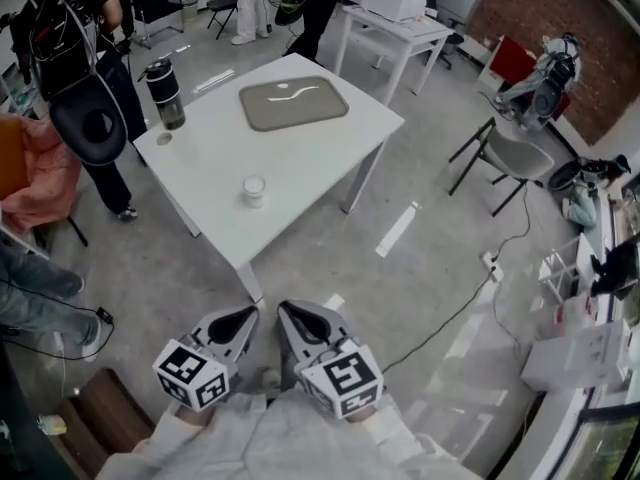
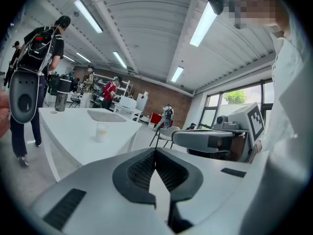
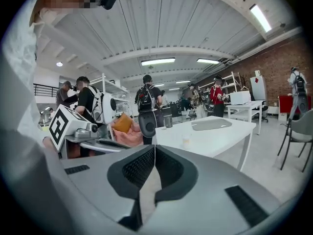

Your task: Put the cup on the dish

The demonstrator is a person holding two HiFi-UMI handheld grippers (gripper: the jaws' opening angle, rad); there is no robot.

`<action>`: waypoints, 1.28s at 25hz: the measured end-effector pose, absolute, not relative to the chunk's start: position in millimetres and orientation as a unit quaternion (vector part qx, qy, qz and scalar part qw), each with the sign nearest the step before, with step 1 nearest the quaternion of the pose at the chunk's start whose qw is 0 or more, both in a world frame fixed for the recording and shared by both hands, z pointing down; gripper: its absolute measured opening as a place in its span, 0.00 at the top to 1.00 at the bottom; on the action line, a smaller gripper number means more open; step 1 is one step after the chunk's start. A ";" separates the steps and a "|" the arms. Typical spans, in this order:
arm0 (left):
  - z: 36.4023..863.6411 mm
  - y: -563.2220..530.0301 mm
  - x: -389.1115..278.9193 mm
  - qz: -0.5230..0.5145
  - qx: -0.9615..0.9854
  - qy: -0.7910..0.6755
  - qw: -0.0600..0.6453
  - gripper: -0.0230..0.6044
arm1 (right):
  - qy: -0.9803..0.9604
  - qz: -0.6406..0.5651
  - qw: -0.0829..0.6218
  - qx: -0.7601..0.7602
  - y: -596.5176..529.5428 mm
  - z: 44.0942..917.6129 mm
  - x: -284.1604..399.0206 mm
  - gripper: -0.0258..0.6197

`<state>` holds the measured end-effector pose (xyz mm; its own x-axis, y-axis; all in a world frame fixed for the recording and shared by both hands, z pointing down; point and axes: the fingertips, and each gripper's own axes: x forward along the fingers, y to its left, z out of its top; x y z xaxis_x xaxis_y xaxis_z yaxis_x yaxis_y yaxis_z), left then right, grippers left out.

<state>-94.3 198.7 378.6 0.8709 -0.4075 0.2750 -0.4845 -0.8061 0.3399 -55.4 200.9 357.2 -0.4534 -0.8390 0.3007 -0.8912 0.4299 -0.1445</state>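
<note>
A small white cup (image 1: 254, 190) stands near the front edge of the white table (image 1: 200, 168). Farther back on the table lies a flat grey dish (image 1: 293, 103). Both grippers hang close to my body, well short of the table, side by side. My left gripper (image 1: 243, 317) has its jaws shut on nothing, and my right gripper (image 1: 292, 315) is likewise shut and empty. From the left gripper (image 2: 155, 151) view the cup (image 2: 101, 131) and the dish (image 2: 105, 115) lie ahead to the left. Beyond the right gripper (image 3: 154, 148) sit the cup (image 3: 186, 139) and the dish (image 3: 211, 124).
A dark tumbler (image 1: 165, 93) stands at the table's left corner. A person with a backpack (image 1: 85, 88) stands beside that corner. A grey chair (image 1: 510, 158) is to the right, a second white table (image 1: 395, 28) is behind, and a cable (image 1: 470, 298) runs across the floor.
</note>
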 end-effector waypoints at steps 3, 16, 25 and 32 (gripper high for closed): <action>385.6 169.4 -82.2 0.104 0.943 -0.237 0.207 0.97 | -0.848 0.145 0.094 0.500 168.6 358.1 -48.0 0.94; 371.0 12.9 -23.6 0.085 0.928 -0.308 0.194 0.97 | -0.879 0.119 0.087 0.454 9.9 342.5 17.2 0.94; 379.3 -38.7 -15.6 0.070 0.906 -0.361 0.210 0.97 | -0.896 0.132 0.114 0.408 -41.4 358.3 33.0 0.94; 398.0 -51.2 -31.4 0.092 0.893 -0.375 0.233 0.97 | -0.902 0.153 0.128 0.384 -54.8 380.8 13.1 0.94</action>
